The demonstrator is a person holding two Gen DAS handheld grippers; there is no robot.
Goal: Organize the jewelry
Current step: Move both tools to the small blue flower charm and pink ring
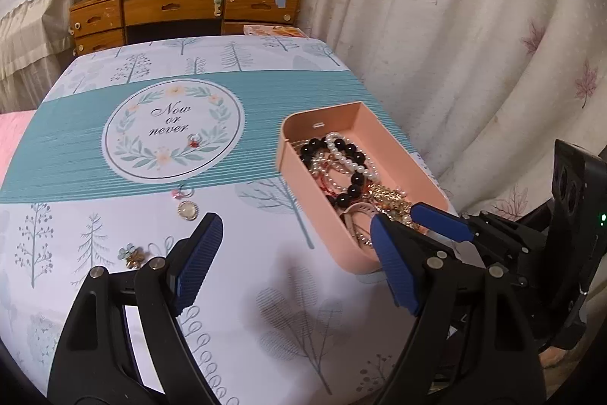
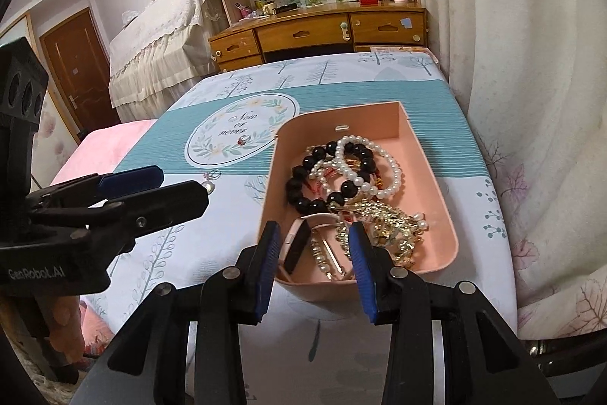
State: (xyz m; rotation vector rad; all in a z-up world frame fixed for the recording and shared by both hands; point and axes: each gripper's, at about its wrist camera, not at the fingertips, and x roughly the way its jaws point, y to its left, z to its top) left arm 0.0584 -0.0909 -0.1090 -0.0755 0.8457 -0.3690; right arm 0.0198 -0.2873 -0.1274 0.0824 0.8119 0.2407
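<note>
A pink tray (image 1: 303, 185) (image 2: 432, 177) on the table holds black-bead, pearl and gold jewelry (image 1: 353, 173) (image 2: 353, 185). Loose on the cloth lie a red-stone ring (image 1: 194, 140) (image 2: 242, 139), a round pendant (image 1: 186, 209) and a flower brooch (image 1: 131, 255). My left gripper (image 1: 296, 260) is open and empty above the cloth, left of the tray's near end. My right gripper (image 2: 313, 260) is open and empty over the tray's near end; it also shows in the left wrist view (image 1: 440, 222).
The table wears a white and teal tree-print cloth (image 1: 114, 147). A curtain (image 1: 474, 44) hangs close along the right side. A wooden desk with drawers (image 1: 182, 10) stands beyond the far edge. A pink cushion (image 2: 95, 147) lies left.
</note>
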